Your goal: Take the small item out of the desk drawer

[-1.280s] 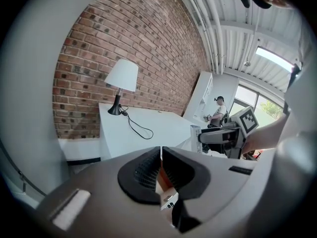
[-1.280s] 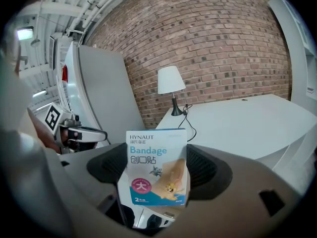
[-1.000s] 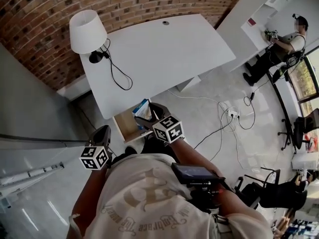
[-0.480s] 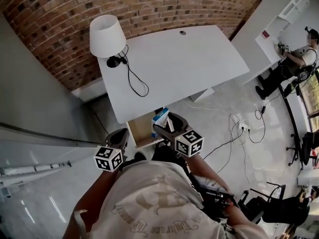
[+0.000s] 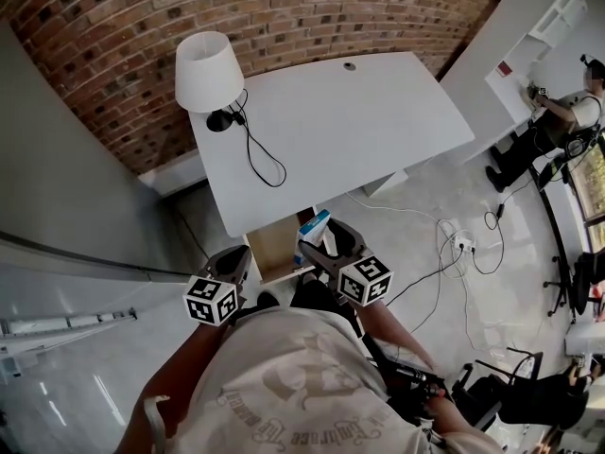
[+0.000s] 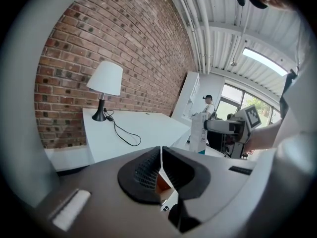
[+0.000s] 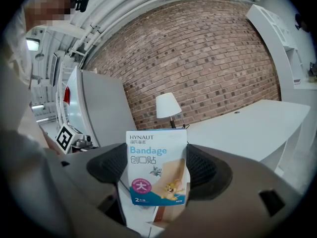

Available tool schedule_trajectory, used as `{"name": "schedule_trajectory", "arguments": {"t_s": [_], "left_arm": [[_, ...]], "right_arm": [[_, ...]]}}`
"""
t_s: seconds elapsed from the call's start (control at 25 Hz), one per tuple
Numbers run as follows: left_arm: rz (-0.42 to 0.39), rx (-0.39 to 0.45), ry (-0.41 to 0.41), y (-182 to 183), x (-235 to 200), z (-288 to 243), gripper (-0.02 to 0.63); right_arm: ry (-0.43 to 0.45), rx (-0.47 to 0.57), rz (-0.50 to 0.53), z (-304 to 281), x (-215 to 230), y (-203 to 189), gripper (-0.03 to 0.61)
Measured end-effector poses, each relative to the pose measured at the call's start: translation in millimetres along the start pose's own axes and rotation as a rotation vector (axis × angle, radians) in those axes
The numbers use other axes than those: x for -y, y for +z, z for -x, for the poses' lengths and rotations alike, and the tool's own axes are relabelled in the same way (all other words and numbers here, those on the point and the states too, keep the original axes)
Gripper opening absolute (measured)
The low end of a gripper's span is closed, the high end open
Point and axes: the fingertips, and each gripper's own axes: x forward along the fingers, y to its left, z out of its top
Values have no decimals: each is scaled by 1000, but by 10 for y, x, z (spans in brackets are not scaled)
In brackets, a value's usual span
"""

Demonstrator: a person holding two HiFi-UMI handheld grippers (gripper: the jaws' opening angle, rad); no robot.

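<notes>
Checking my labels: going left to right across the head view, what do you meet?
From the left: lamp → drawer → bandage box → power strip → person. The grippers overlap these, so I left them out.

White desk [image 5: 359, 121], a white-shaded lamp [image 5: 210, 74] and its black cord [image 5: 251, 149] at its left end.

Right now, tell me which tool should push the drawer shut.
Probably left. The left tool is shut and empty beside the open drawer; the right tool is clamped on the bandage box.
</notes>
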Motion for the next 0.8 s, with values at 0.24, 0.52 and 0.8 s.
{"name": "schedule_trajectory", "arguments": {"t_s": [0.24,0.52,0.8], "left_arm": [[6,-8,-4,-29,-15,-13,14],[-12,-18,-22,-11,-5,-54,14],[-18,-29,-30,-16,14,-96,14]], "right_arm": [[-15,-1,-9,6,15,-13,351],[-31,-11,-22,20,18,-103,351],[-39,-13,-25,42,50,-123,351]]}}
